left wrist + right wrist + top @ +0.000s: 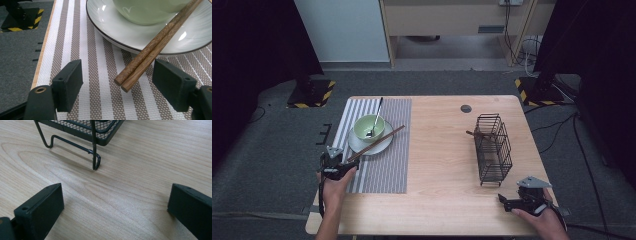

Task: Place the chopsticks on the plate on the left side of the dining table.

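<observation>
A pair of brown wooden chopsticks (377, 142) leans on the rim of a white plate (357, 146) that holds a pale green bowl (369, 128) with a metal spoon (376, 120) in it. My left gripper (352, 161) is at their near ends. In the left gripper view the chopsticks (150, 47) end between the two pads (70, 82) with a gap on each side, so the gripper (120, 82) is open. My right gripper (507, 202) rests open at the table's front right, facing a foot of the black wire basket (82, 130).
Plate and bowl stand on a striped placemat (387, 170) at the left of the wooden table (442, 150). The black wire basket (493, 147) stands upright at the right, with a brown stick-like item poking out of its left side. A dark round hole (466, 108) is near the far edge.
</observation>
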Demonstrator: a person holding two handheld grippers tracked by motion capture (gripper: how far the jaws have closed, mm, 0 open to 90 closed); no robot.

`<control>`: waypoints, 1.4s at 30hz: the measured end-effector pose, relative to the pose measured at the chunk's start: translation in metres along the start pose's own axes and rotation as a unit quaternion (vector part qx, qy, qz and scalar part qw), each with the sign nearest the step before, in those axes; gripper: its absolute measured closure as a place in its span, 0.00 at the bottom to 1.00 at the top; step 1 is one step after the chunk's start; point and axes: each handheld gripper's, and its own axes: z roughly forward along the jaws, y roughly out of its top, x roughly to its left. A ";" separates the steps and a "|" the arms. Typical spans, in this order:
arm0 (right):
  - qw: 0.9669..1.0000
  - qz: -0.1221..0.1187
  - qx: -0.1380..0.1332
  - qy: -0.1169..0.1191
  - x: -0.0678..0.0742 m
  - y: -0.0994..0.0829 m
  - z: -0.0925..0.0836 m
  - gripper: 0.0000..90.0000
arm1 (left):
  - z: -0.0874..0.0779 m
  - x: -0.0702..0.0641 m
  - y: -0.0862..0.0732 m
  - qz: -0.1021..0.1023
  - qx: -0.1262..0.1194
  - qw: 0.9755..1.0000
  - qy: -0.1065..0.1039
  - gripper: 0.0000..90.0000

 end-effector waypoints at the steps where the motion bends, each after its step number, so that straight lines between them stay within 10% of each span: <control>1: 1.000 0.000 0.000 0.000 0.000 0.000 0.000 0.01 | 0.001 0.000 0.000 0.000 0.001 1.000 0.000 0.27; 42: 1.000 0.000 0.000 0.000 0.000 0.000 0.000 0.01 | 0.004 0.016 0.007 -0.008 0.001 1.000 0.013 0.31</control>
